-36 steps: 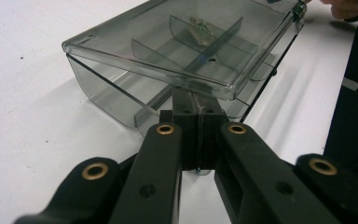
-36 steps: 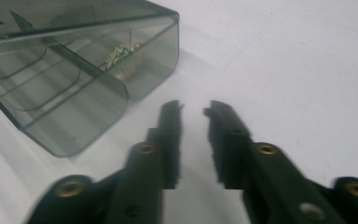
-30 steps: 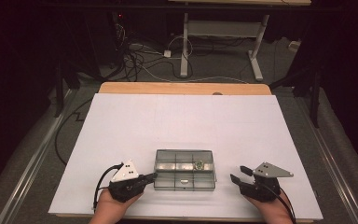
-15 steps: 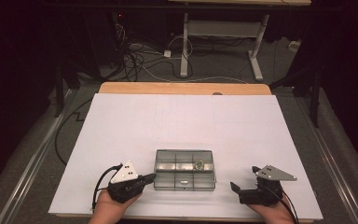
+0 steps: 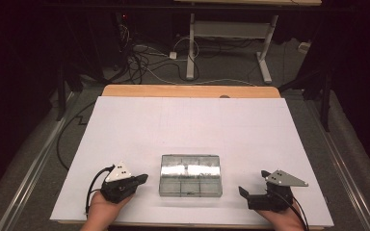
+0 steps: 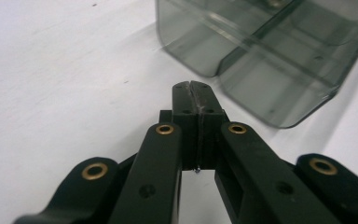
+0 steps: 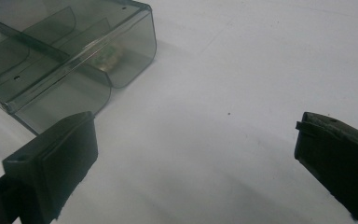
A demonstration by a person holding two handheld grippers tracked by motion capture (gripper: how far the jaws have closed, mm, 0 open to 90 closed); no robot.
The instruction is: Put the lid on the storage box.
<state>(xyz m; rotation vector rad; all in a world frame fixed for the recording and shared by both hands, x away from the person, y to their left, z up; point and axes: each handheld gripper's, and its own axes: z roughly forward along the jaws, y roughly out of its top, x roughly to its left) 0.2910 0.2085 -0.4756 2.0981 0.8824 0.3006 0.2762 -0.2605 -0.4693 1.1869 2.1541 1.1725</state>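
Smoky clear plastic marks the compartment box (image 5: pixel 191 174), lid shut, lying flat on the white counter (image 5: pixel 192 125) between your two grippers in the high view; neither touches it, so the handling looks barely begun. Your left gripper (image 5: pixel 142 178) sits just beside its left edge, your right gripper (image 5: pixel 254 184) a little apart.

From the left gripper view, your black jaws are pressed together on nothing, the box's (image 6: pixel 270 51) rounded, glossy corner just ahead.

From the right gripper view, your jaws have just been opening and stand wide, empty; the box (image 7: pixel 65 60) lies ahead to their left, thin dividers and a small object visible inside.
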